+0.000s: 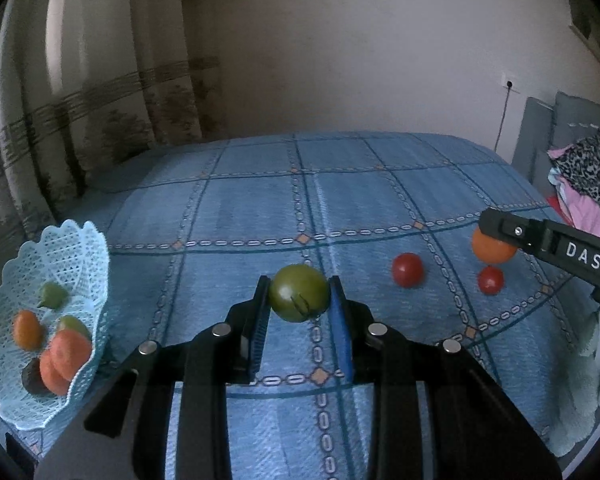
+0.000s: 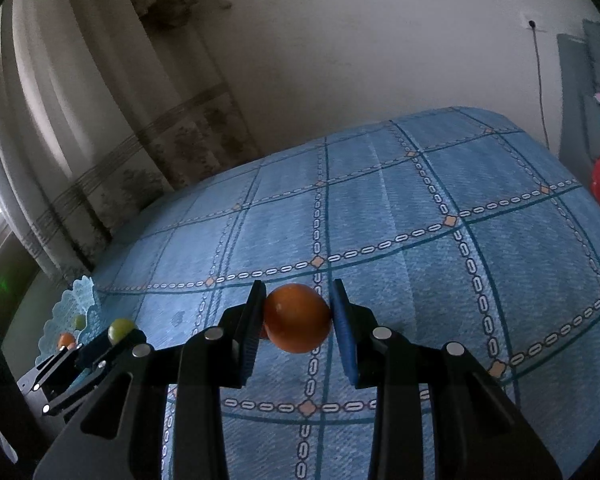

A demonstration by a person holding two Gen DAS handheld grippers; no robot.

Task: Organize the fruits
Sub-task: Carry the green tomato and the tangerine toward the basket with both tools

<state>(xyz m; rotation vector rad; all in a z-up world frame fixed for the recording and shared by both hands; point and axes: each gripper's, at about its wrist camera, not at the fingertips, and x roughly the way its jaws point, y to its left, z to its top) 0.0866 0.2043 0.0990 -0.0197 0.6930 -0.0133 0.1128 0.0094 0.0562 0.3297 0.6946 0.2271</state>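
Basket (image 1: pixel 80 248) w/ fruit at left edge of bed (image 1: pixel 380 184); two tomatoes (image 1: pixel 407 270) lie right.

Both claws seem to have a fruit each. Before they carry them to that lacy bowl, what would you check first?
1. Left gripper shut on the green tomato: ok.
2. Right gripper shut on the orange: ok.
3. Both fruits lifted off the blue tablecloth: cannot tell.
4. Room in the light blue mesh basket: ok; several fruits inside, space above.
5. Two red tomatoes on the cloth, not yet gathered: not ok.
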